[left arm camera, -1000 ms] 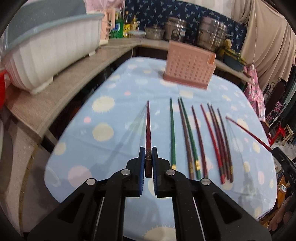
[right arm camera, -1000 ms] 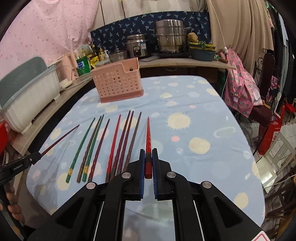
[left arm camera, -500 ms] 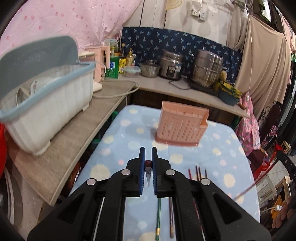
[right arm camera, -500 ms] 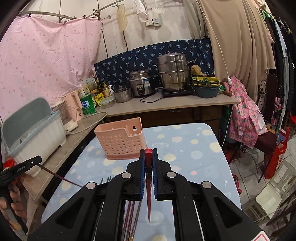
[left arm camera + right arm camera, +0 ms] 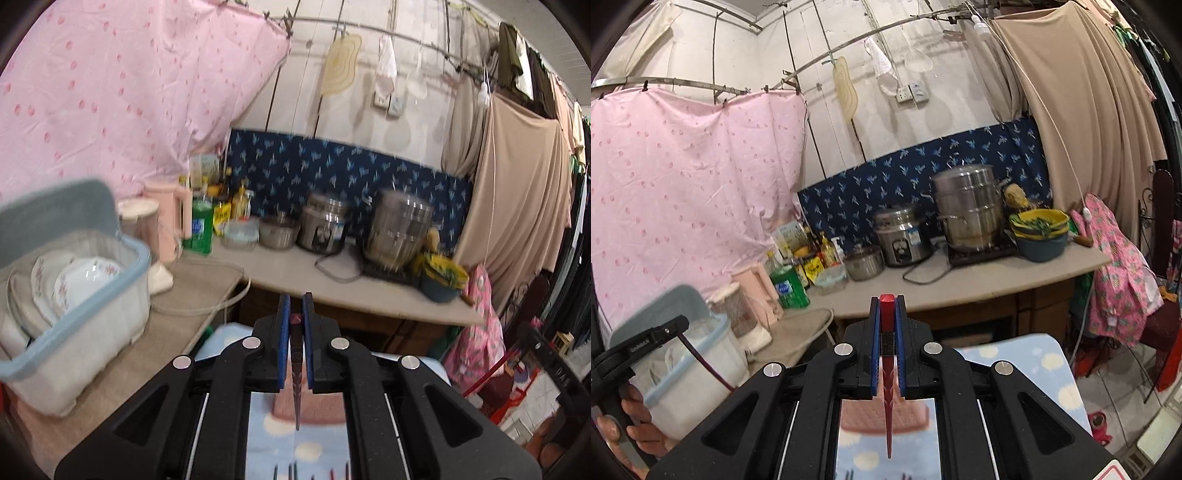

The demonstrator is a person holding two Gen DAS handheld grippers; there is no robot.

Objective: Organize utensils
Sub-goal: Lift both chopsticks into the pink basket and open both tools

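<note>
My left gripper (image 5: 296, 306) is shut on a dark red chopstick (image 5: 296, 391), which hangs tip-down between the blue pads. The right gripper (image 5: 887, 304) is shut on a bright red chopstick (image 5: 888, 413), also tip-down. Both are held high over the dotted blue table (image 5: 1034, 354). The pink perforated basket (image 5: 912, 415) shows below and just beyond each chopstick tip, also in the left wrist view as the basket (image 5: 317, 411). Tips of several chopsticks (image 5: 291, 473) lying on the table peek in at the bottom edge. The left gripper (image 5: 661, 332) appears at the right wrist view's left edge.
A white dish bin (image 5: 74, 314) with plates stands on the left counter beside a pink kettle (image 5: 173, 221) and bottles. Steel pots (image 5: 967, 206) and a bowl stack line the back counter. A person's hand (image 5: 631, 428) is at lower left. Hanging clothes crowd the right.
Both grippers have risen and tilted upward with their chopsticks still clamped. The table, the row of chopsticks and the basket have slid down to the bottom of both views.
</note>
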